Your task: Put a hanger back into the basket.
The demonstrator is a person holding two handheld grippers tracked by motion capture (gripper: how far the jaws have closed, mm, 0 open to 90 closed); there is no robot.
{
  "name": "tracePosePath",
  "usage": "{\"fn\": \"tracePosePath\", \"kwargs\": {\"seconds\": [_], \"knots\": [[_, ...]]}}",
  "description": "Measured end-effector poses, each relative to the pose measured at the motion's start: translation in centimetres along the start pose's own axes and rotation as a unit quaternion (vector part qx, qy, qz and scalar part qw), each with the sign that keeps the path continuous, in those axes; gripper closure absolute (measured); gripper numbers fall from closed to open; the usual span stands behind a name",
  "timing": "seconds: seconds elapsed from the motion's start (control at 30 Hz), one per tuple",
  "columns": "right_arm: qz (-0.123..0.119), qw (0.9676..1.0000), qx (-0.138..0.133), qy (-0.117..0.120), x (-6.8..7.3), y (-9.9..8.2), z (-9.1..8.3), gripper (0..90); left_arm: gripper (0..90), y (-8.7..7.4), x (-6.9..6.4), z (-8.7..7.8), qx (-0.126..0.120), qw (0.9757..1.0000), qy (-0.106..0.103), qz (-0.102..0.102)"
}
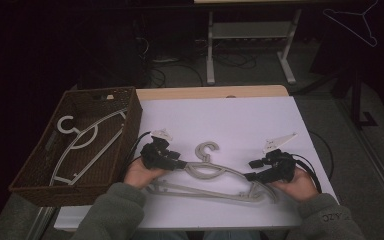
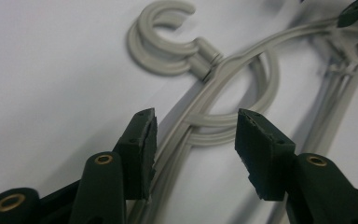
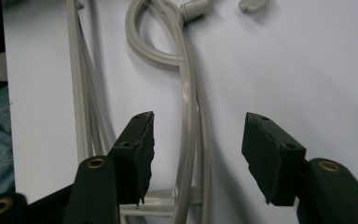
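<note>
Grey plastic hangers (image 1: 215, 175) lie stacked on the white table (image 1: 230, 120), hooks pointing away from the person. My left gripper (image 1: 180, 164) stands at the left shoulder near the hook, held low over the table. In the left gripper view its jaws (image 2: 196, 149) are open, and the hangers' arm (image 2: 200, 105) runs between them, close to the left pad. My right gripper (image 1: 252, 176) is at the right shoulder. Its jaws (image 3: 198, 149) are open astride the hangers' arm (image 3: 189, 116), with a gap on both sides.
A brown wicker basket (image 1: 130, 115) stands at the table's left with grey hangers (image 1: 87, 137) inside. Another hanger (image 1: 355, 22) hangs in the dark at the far right. The table's near edge lies just behind both hands.
</note>
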State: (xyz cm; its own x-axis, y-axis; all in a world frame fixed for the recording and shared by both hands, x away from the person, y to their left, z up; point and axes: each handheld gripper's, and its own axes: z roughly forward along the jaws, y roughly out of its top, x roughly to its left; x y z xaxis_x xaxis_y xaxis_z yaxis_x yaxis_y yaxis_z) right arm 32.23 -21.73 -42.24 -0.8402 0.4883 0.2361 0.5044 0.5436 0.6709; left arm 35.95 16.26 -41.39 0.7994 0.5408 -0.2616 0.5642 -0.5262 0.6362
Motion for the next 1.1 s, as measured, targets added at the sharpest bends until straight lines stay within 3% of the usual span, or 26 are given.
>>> {"fn": "tracePosePath", "kwargs": {"seconds": [0.43, 0.63, 0.83, 1.1], "knots": [[-0.015, 0.9995, 0.028, -0.001, 0.1, 0.0, 1.4, 54.5, 55.8, -0.4, 1.1, 1.2, 0.055, 0.9981, 0.022, -0.017], [-0.021, 0.9988, 0.044, -0.003, 0.2, 0.0, 1.9, 59.2, 61.1, -0.4, 1.3, 1.5, 0.065, 0.9975, 0.017, -0.022], [-0.031, 0.9978, 0.058, -0.006, 0.2, 0.0, 2.5, 67.4, 63.7, -0.4, 1.2, 1.4, 0.073, 0.9972, 0.014, -0.010], [-0.034, 0.9976, 0.060, -0.010, 0.3, 0.1, 2.4, 70.3, 65.9, -0.4, 1.0, 1.3, 0.080, 0.9966, 0.019, 0.004]]}}
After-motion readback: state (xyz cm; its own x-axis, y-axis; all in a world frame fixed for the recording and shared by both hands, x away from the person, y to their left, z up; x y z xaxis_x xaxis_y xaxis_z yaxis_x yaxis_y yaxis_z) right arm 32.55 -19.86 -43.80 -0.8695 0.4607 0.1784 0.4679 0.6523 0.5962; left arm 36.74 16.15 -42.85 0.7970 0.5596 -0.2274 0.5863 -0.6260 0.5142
